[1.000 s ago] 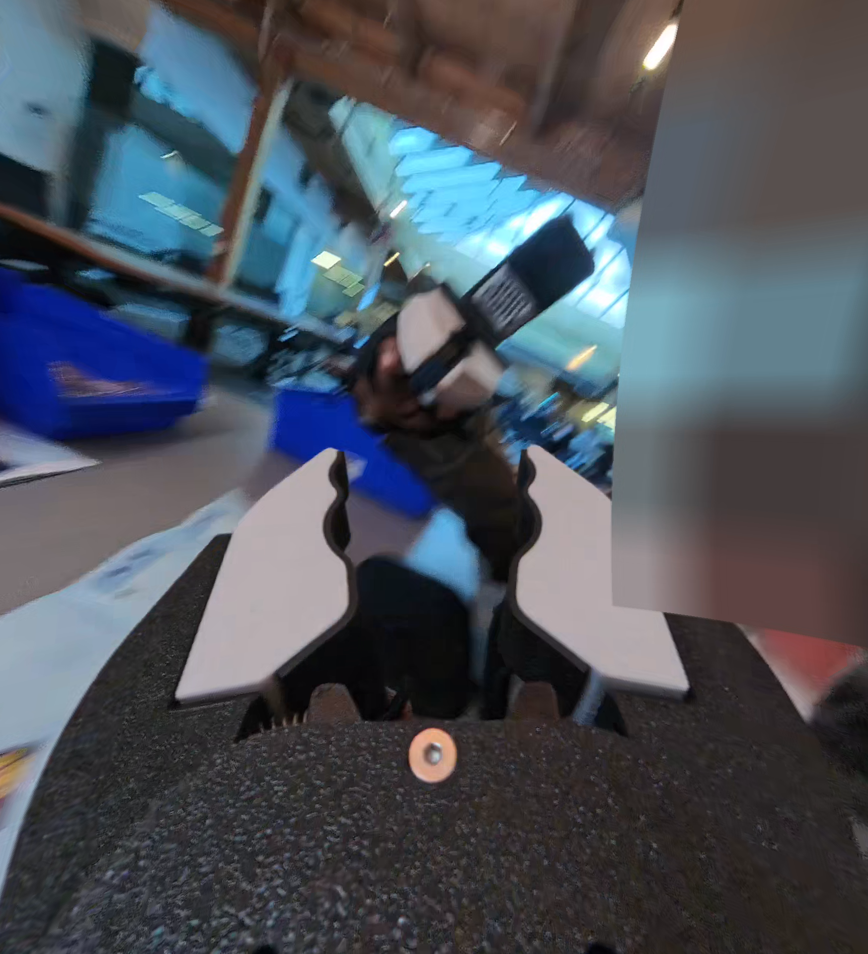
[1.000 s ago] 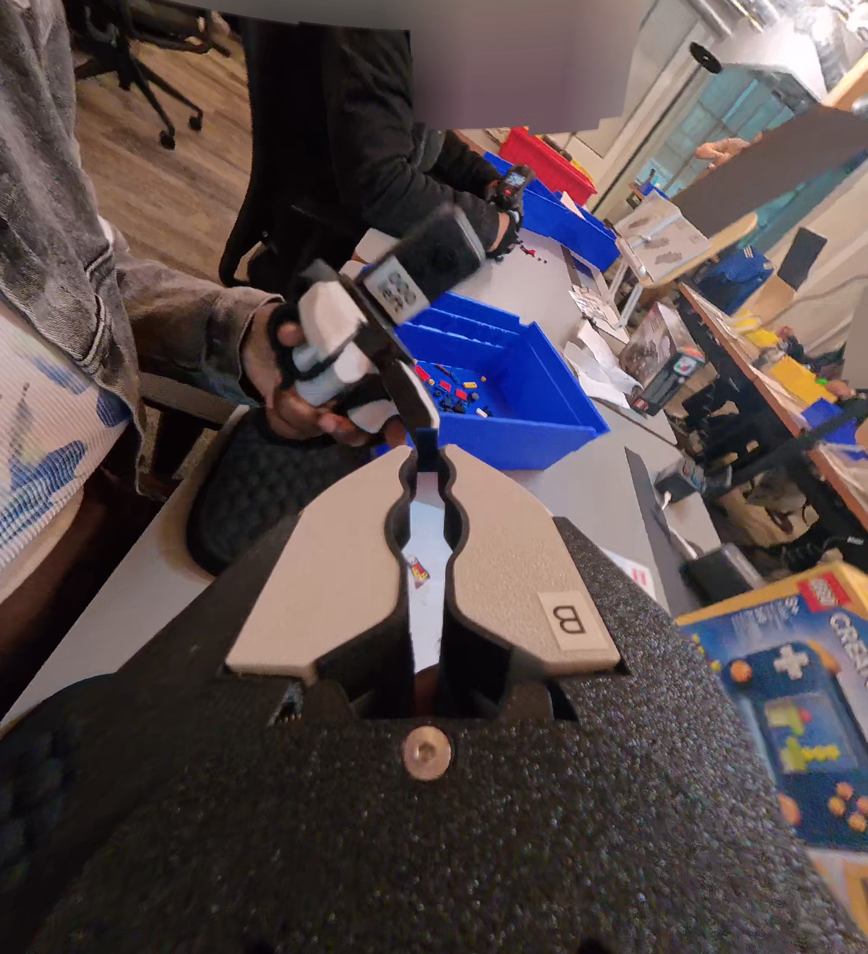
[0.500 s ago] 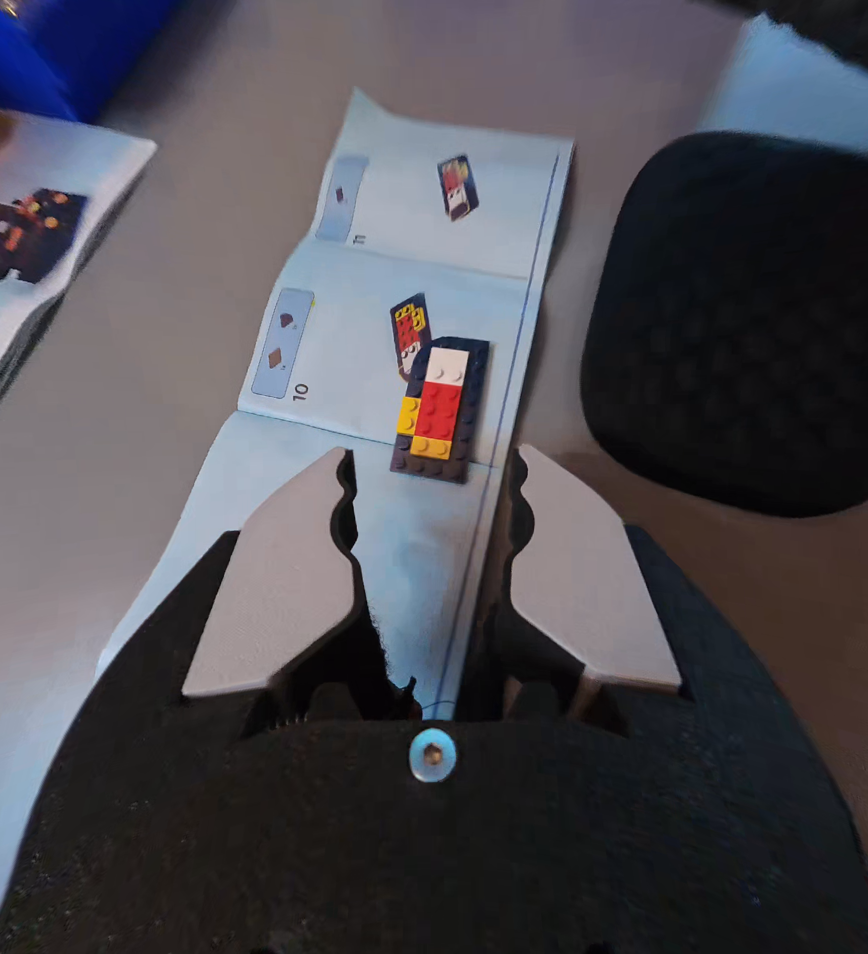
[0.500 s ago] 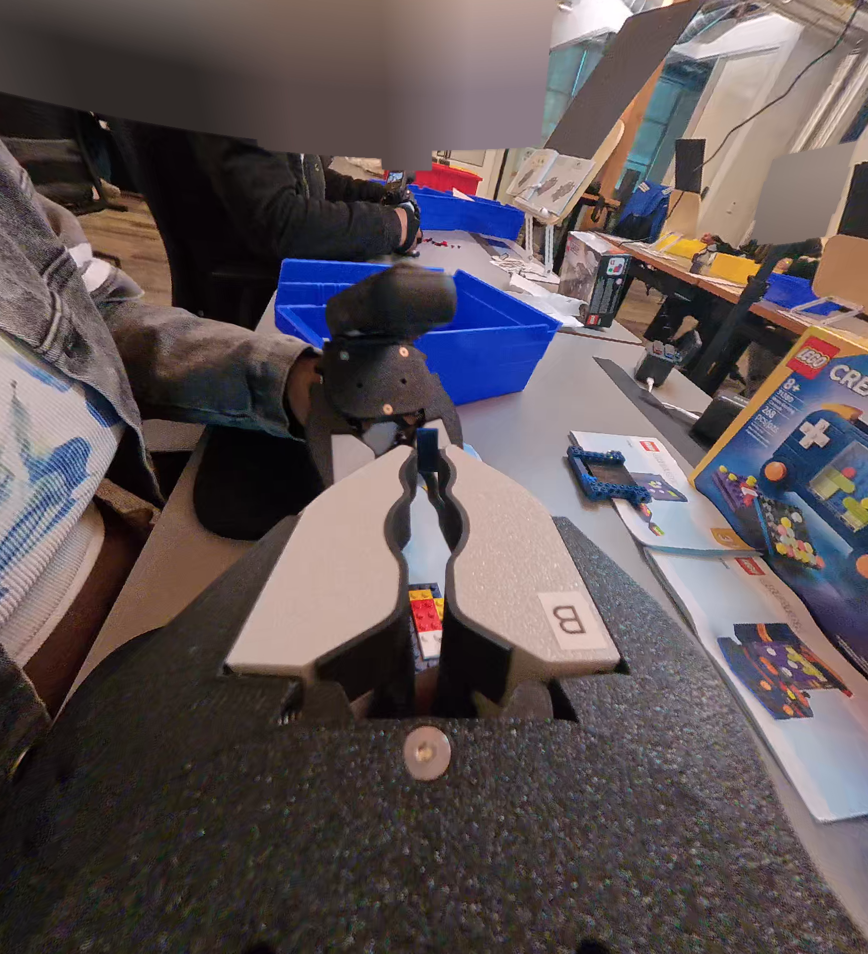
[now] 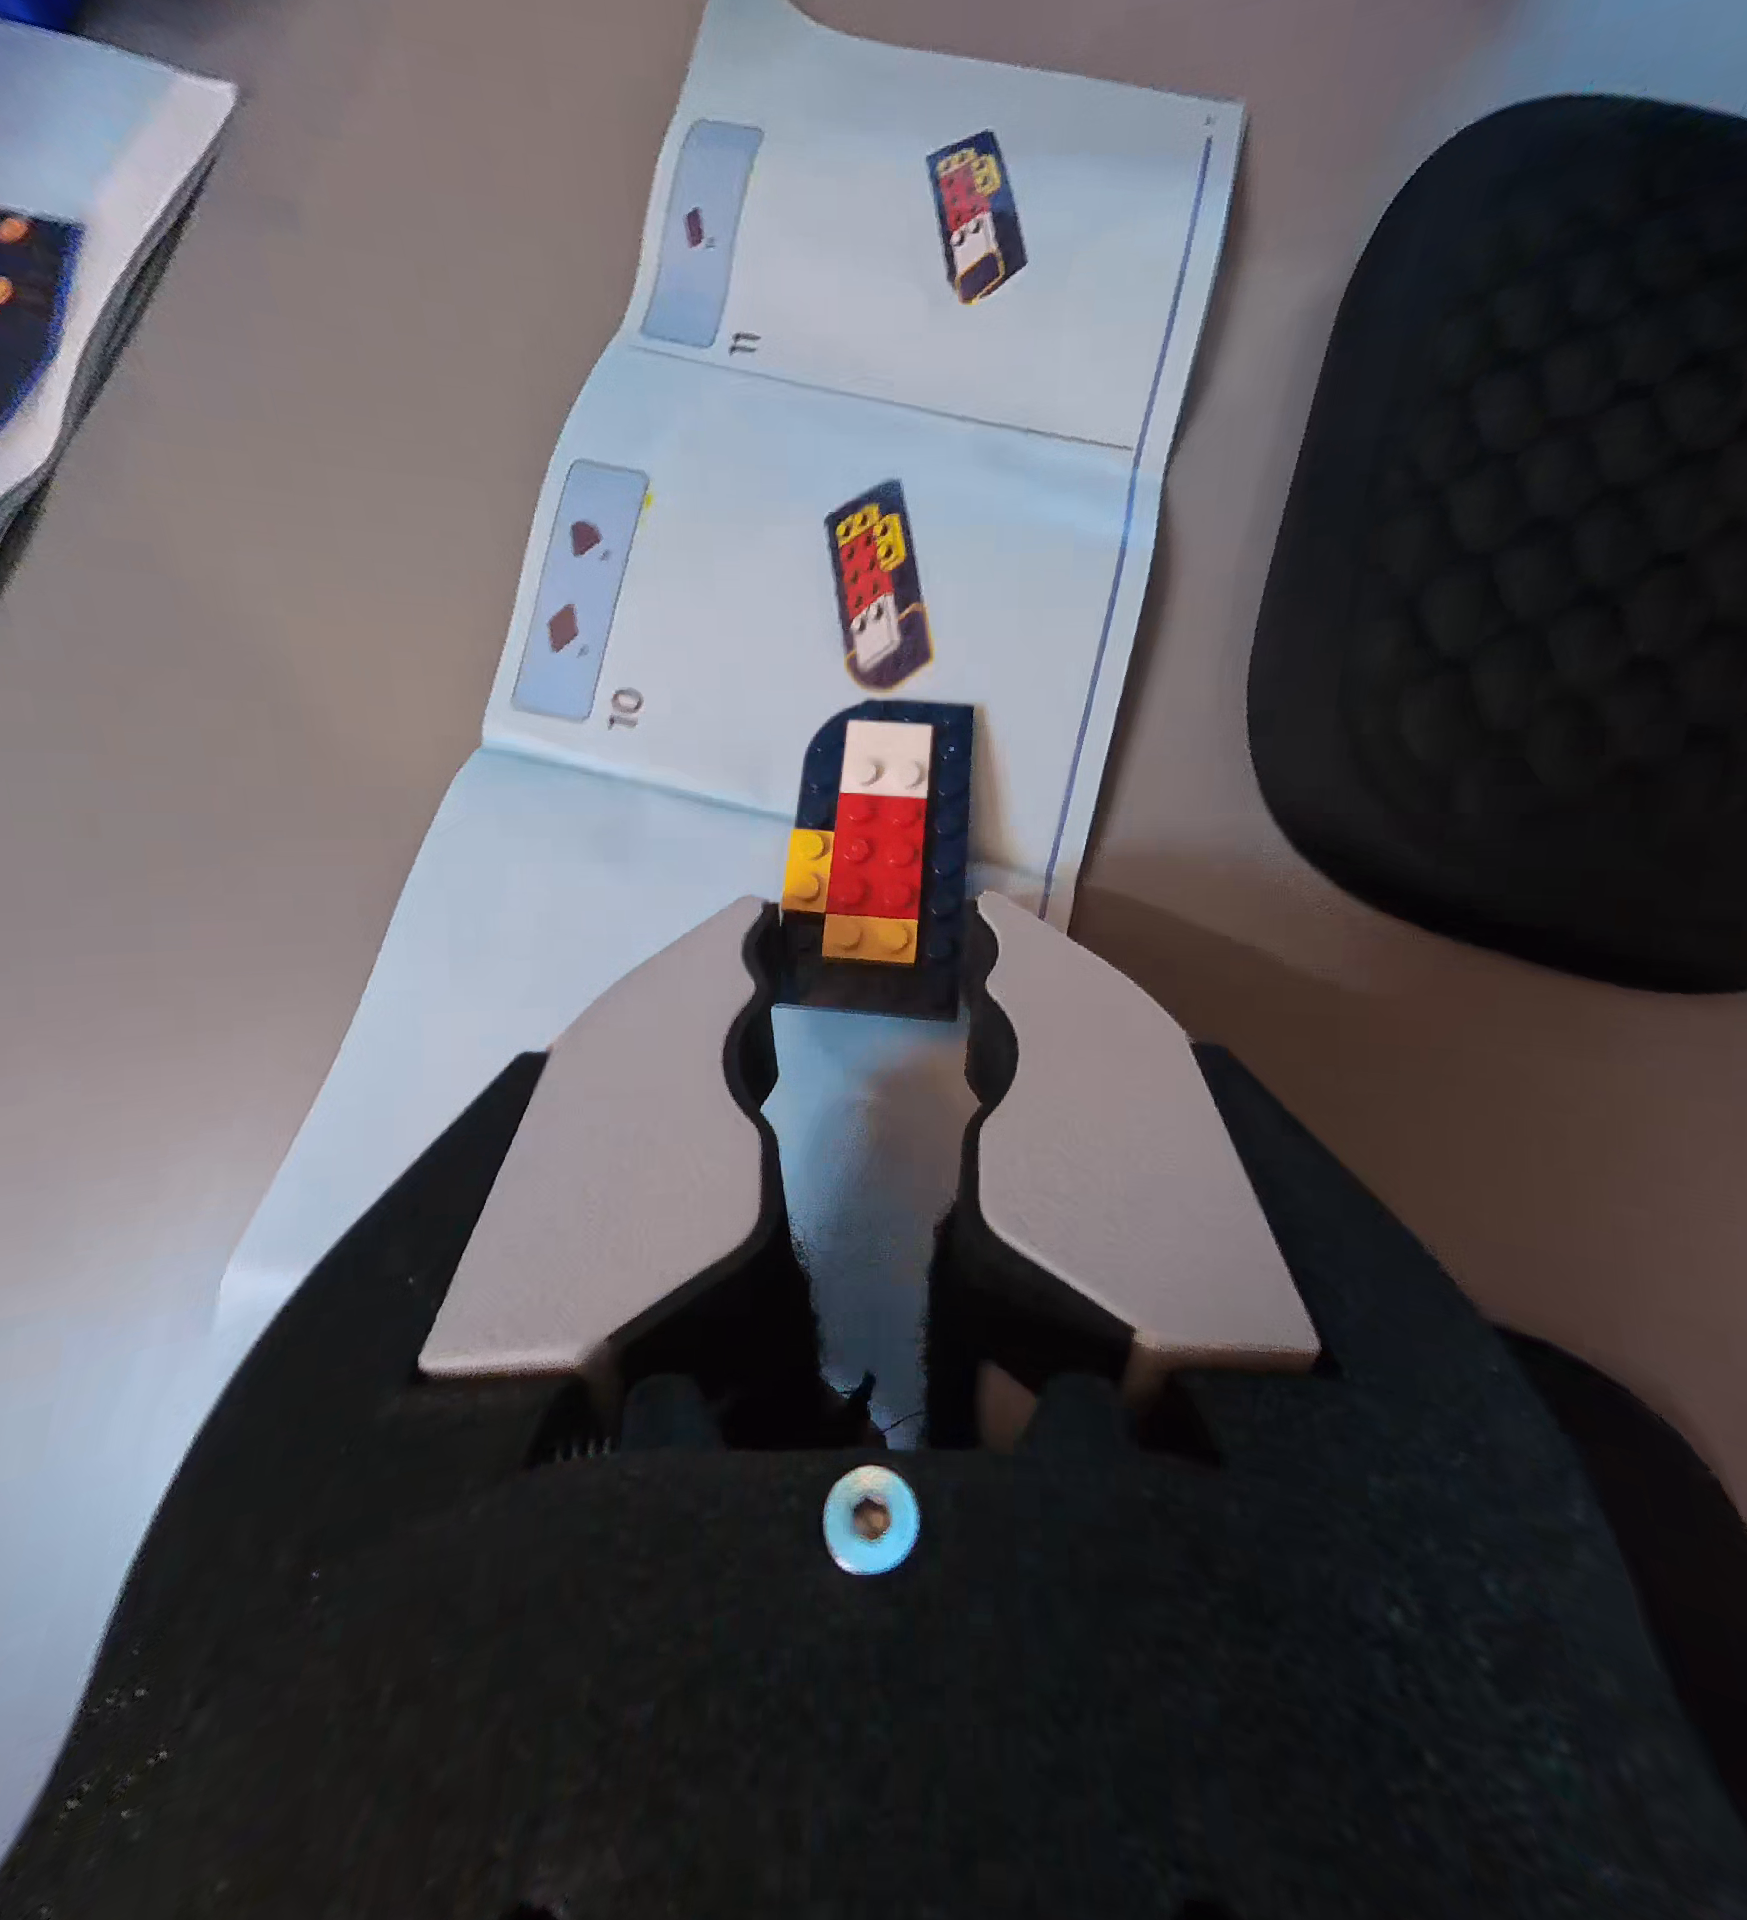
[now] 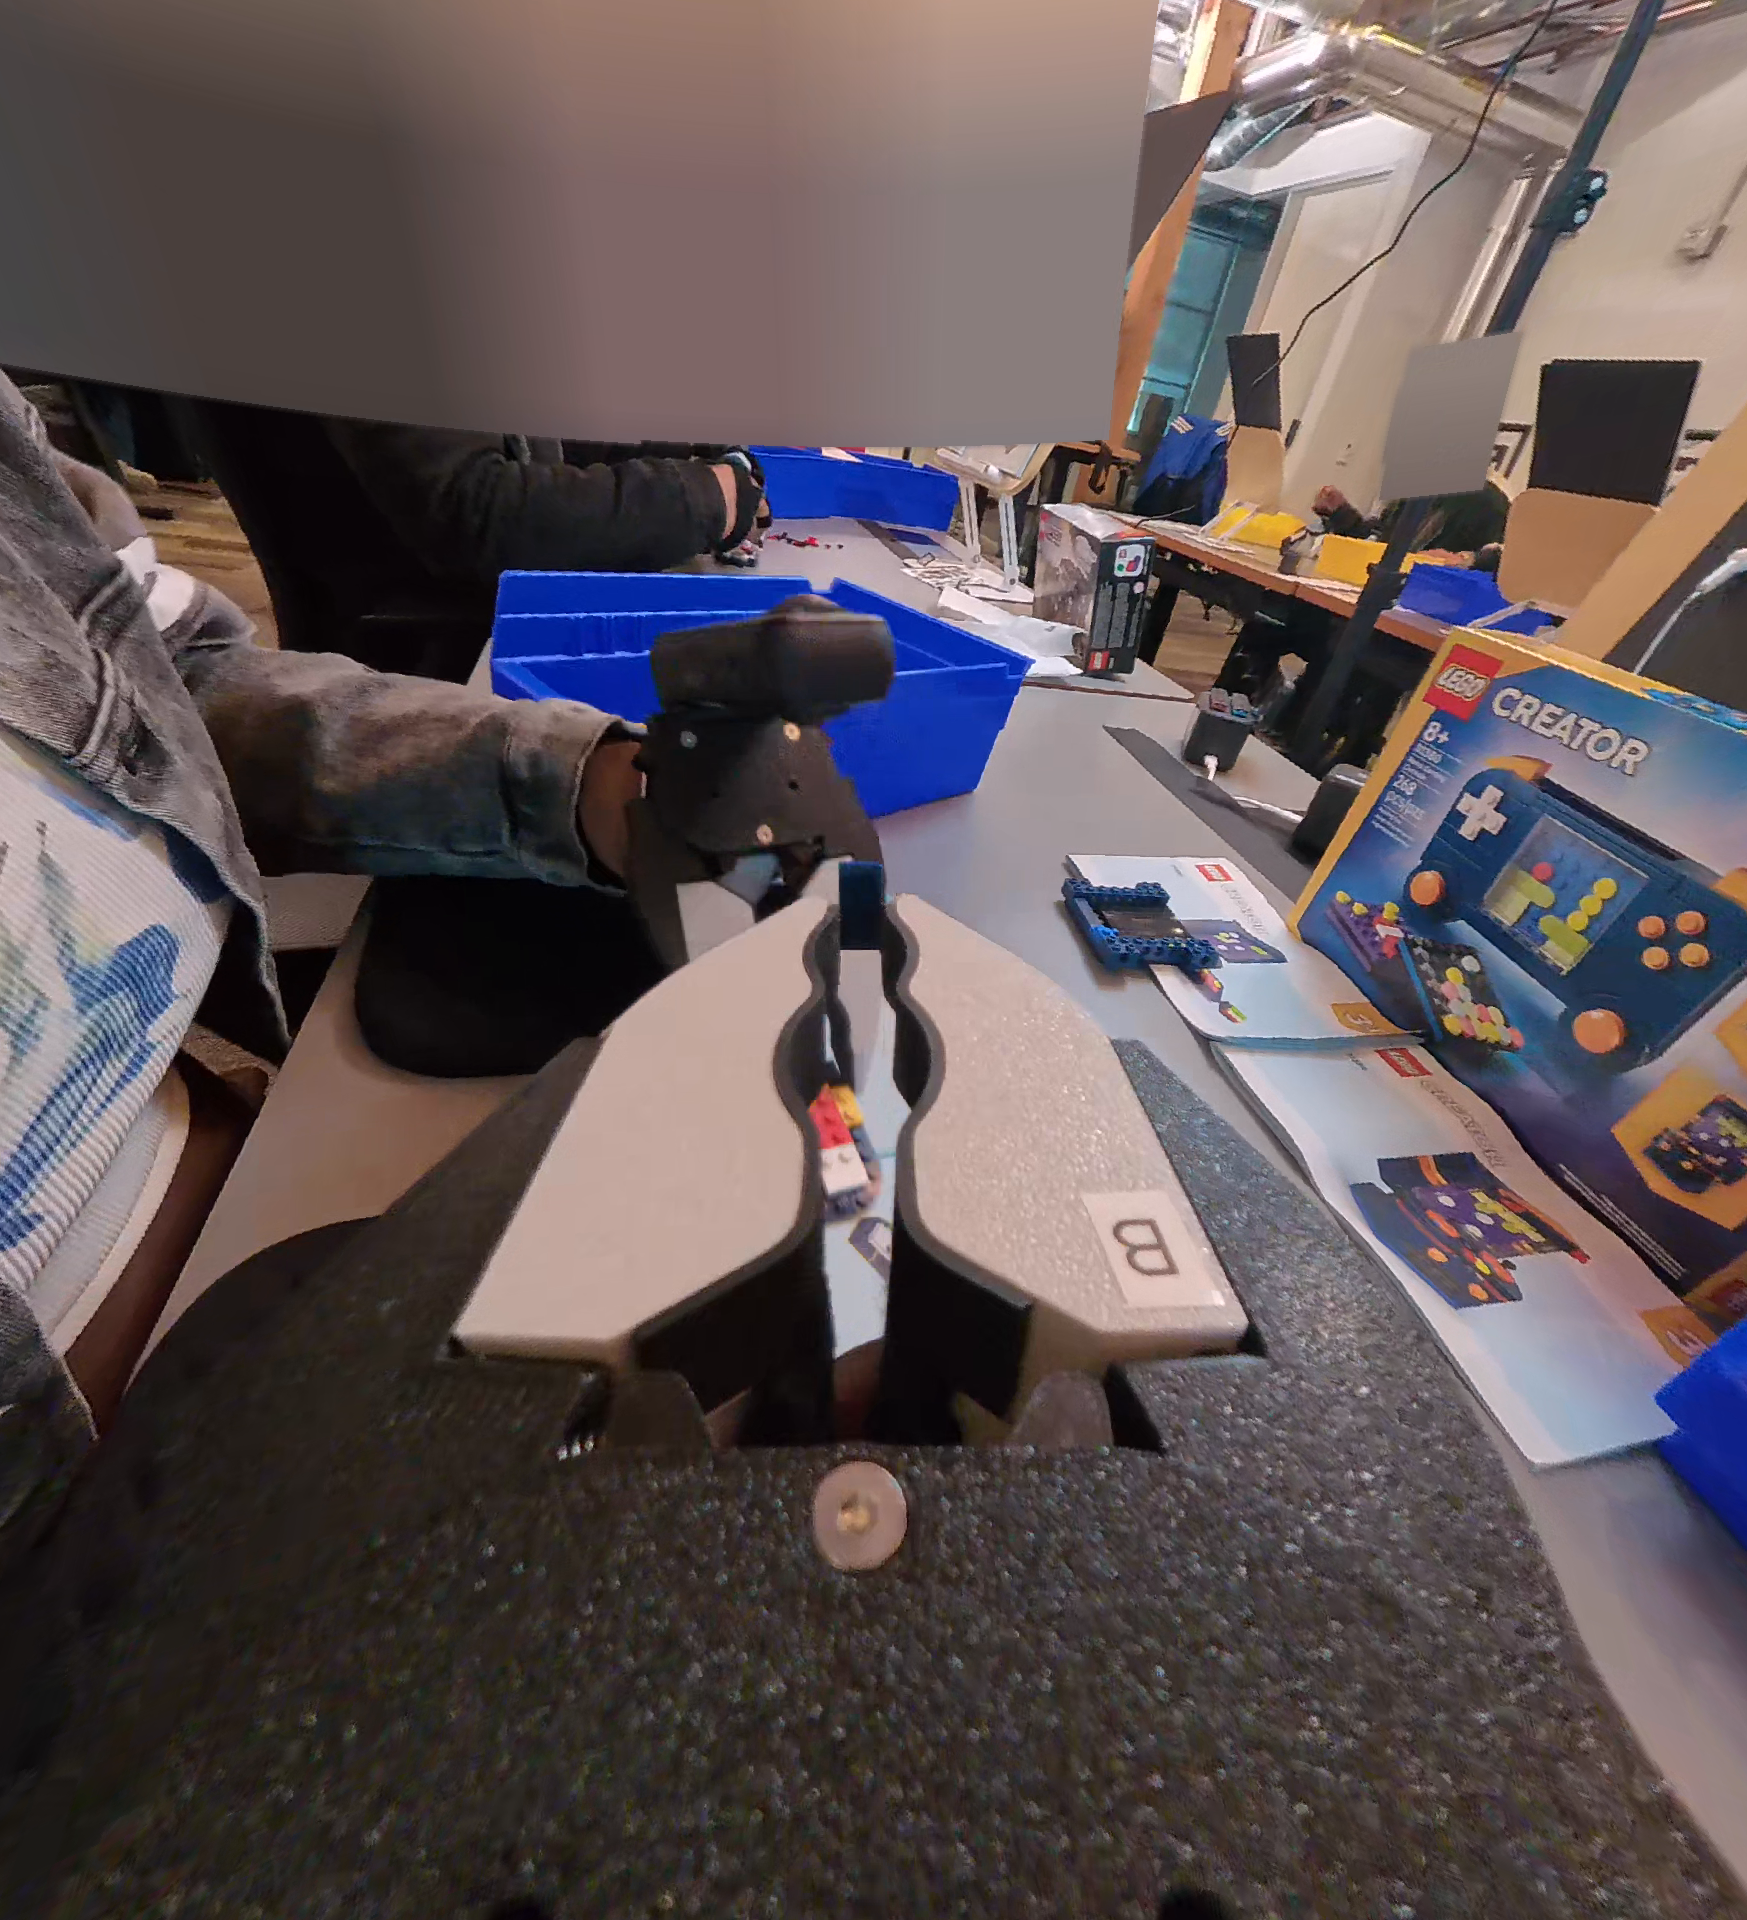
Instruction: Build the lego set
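Note:
A small brick build lies on an open instruction sheet: a dark blue plate topped with white, red, yellow and orange bricks. My left gripper is low over the sheet. Its two fingertips press on the sides of the plate's near end. My right gripper is shut on a small dark blue brick that stands up between its tips. It hovers just in front of the left gripper's body. The build also shows between the right gripper's fingers.
A black textured pad lies to the right of the sheet. A blue bin stands behind. A toy box, booklets and a blue brick frame lie to the right. A person's sleeve reaches in from the left.
My left gripper swung down from facing the room to the table, moved up to the brick build and narrowed its jaws onto the plate. My right gripper kept its blue brick.

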